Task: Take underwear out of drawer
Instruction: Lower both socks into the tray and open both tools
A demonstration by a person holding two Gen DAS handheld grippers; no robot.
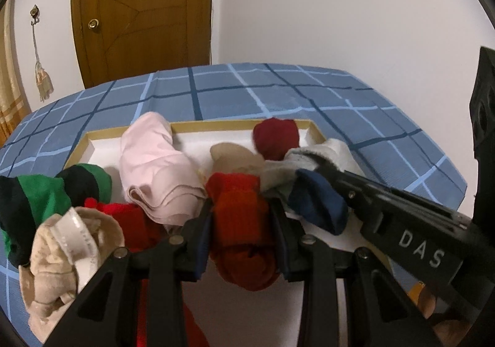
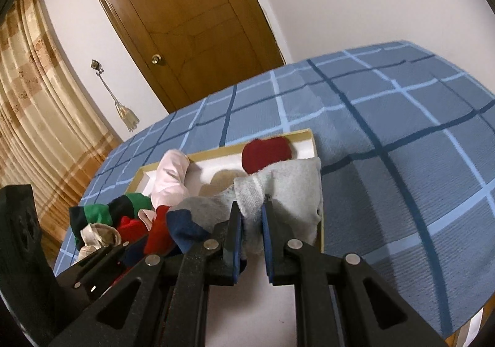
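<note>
Shallow white drawer [image 1: 314, 129] with a tan rim, sitting on a blue plaid bedspread [image 1: 278, 93]. Stuffed with rolled underwear and socks. Left gripper [image 1: 243, 235] clamped on a red roll [image 1: 244, 223], pads pressing both sides of it, still over the drawer's near end. Right gripper [image 2: 251, 234] pinched tight on the edge of a grey cloth piece [image 2: 287, 189], which drapes over the drawer's right rim. Navy-tipped bit [image 2: 182, 223] just beside that, to the left. Pale pink roll [image 1: 154, 167] mid-drawer, dark red ball [image 1: 275, 136] at the far right corner, beige piece [image 1: 229, 155] in front of it. Green-and-black bundle [image 1: 46, 195] and a cream lacy piece [image 1: 65, 257] spilling over the left rim. Wooden door [image 1: 139, 6] and white wall behind, curtain [image 2: 31, 115] off to the left.
</note>
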